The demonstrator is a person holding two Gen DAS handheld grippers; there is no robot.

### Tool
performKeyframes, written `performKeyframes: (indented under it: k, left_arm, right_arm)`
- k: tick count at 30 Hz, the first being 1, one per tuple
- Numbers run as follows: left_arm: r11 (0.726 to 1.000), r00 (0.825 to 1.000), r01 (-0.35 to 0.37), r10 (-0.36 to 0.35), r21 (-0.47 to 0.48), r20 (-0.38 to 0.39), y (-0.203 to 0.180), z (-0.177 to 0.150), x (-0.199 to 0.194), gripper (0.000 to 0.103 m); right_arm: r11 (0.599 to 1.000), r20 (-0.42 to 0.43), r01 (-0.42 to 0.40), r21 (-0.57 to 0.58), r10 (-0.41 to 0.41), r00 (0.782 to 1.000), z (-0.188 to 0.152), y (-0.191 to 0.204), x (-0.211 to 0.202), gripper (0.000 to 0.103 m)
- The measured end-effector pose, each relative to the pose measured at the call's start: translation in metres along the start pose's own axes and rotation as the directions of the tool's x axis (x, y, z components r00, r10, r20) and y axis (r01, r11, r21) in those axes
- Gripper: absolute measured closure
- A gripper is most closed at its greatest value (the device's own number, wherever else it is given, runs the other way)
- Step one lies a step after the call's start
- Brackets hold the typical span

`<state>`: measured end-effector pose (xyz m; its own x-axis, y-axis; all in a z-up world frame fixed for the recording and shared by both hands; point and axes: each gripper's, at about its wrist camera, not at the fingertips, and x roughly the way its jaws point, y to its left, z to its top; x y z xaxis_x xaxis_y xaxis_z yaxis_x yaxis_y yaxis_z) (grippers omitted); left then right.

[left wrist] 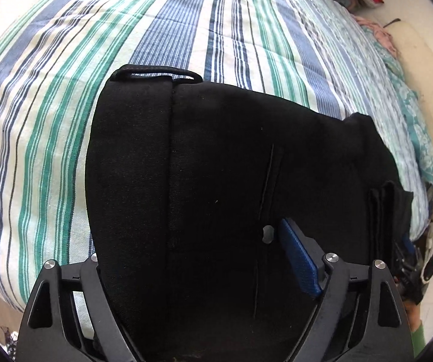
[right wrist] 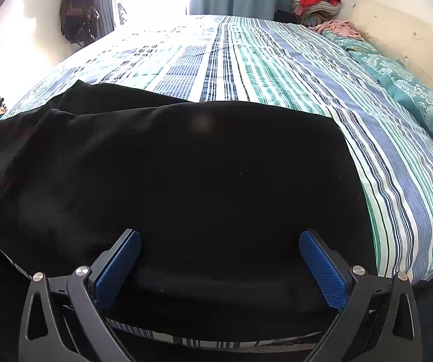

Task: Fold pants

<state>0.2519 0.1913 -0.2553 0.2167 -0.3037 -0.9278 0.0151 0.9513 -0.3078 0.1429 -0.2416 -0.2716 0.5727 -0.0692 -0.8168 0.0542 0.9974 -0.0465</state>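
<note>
Black pants [left wrist: 216, 157] lie on the striped bed cover [left wrist: 65, 90]. In the left wrist view I see the waistband end with a belt loop [left wrist: 156, 72] at the far edge and a button [left wrist: 267, 233] near the right blue pad [left wrist: 299, 259]. My left gripper [left wrist: 198, 259] is open, its jaws wide over the fabric; the left pad is hidden under the cloth. In the right wrist view the pants [right wrist: 186, 175] spread wide. My right gripper [right wrist: 219, 259] is open, both blue pads apart, straddling the near edge of the pants.
Teal patterned pillows [right wrist: 412, 96] and a cream headboard [right wrist: 403, 39] lie to the right. A pile of clothes [right wrist: 319, 6] sits at the far corner. Dark bags [right wrist: 77, 15] hang on the left wall. The bed's near edge [right wrist: 216, 341] is just under my right gripper.
</note>
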Motion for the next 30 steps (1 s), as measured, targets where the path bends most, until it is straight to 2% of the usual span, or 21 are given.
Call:
performKeyframes:
  k: [2,4,8,9,11,12,14,16,20,23,25,28,30]
  left_arm:
    - [1.0,1.0,-0.017,0.017,-0.014,0.009,-0.002,-0.002,-0.008,0.037]
    - [0.999,1.0,-0.008,0.009,-0.038,0.018,-0.005,-0.004,-0.018,0.061]
    - [0.996,0.998,-0.037,0.041,-0.076,0.049,-0.022,-0.012,-0.041,0.071]
    - [0.994,0.998,-0.033,0.039,-0.099,0.057,-0.026,-0.013,-0.047,0.083]
    - [0.989,0.998,0.011,-0.001,-0.146,0.071,-0.034,-0.016,-0.065,0.083]
    - [0.988,0.997,0.034,-0.022,-0.153,0.079,-0.04,-0.018,-0.075,0.083]
    - [0.985,0.992,0.093,-0.079,-0.147,0.096,-0.057,-0.022,-0.094,0.083]
    - [0.979,0.985,0.153,-0.14,-0.132,0.102,-0.078,-0.026,-0.109,0.084]
    - [0.967,0.967,0.241,-0.232,-0.079,0.109,-0.135,-0.027,-0.125,0.084]
    - [0.948,0.944,0.316,-0.311,-0.033,0.11,-0.191,-0.023,-0.13,0.084]
    - [0.94,0.935,0.34,-0.34,0.017,0.101,-0.232,-0.021,-0.124,0.084]
    - [0.936,0.936,0.342,-0.347,0.082,0.054,-0.287,-0.024,-0.104,0.084]
    - [0.942,0.949,0.308,-0.315,0.135,0.028,-0.322,-0.031,-0.081,0.084]
  right_arm:
    - [1.0,0.0,-0.001,-0.001,0.001,1.0,0.0,0.0,0.0,0.0]
    - [1.0,-0.001,-0.001,-0.002,0.001,1.0,0.0,0.0,0.0,0.0]
    - [1.0,-0.008,-0.004,-0.003,0.004,1.0,0.002,0.0,0.001,0.0]
    - [1.0,-0.015,-0.008,-0.002,0.008,1.0,0.003,-0.001,0.001,0.0]
    - [0.999,-0.036,-0.04,0.009,0.04,0.999,0.008,-0.005,-0.004,0.0]
    - [0.996,-0.029,-0.08,0.034,0.081,0.996,0.01,-0.01,-0.009,0.0]
    - [0.977,0.044,-0.17,0.126,0.165,0.985,0.014,-0.027,-0.025,0.001]
    - [0.954,0.139,-0.216,0.208,0.189,0.972,0.017,-0.046,-0.043,0.0]
    - [0.937,0.271,-0.195,0.29,0.115,0.956,0.019,-0.076,-0.068,0.0]
    - [0.92,0.316,-0.182,0.349,0.067,0.946,0.018,-0.096,-0.077,0.0]
    - [0.905,0.336,-0.18,0.386,0.044,0.941,0.013,-0.106,-0.083,0.0]
    - [0.886,0.35,-0.17,0.432,0.008,0.937,0.012,-0.121,-0.089,0.0]
    - [0.871,0.361,-0.155,0.466,-0.027,0.932,0.007,-0.131,-0.093,0.0]
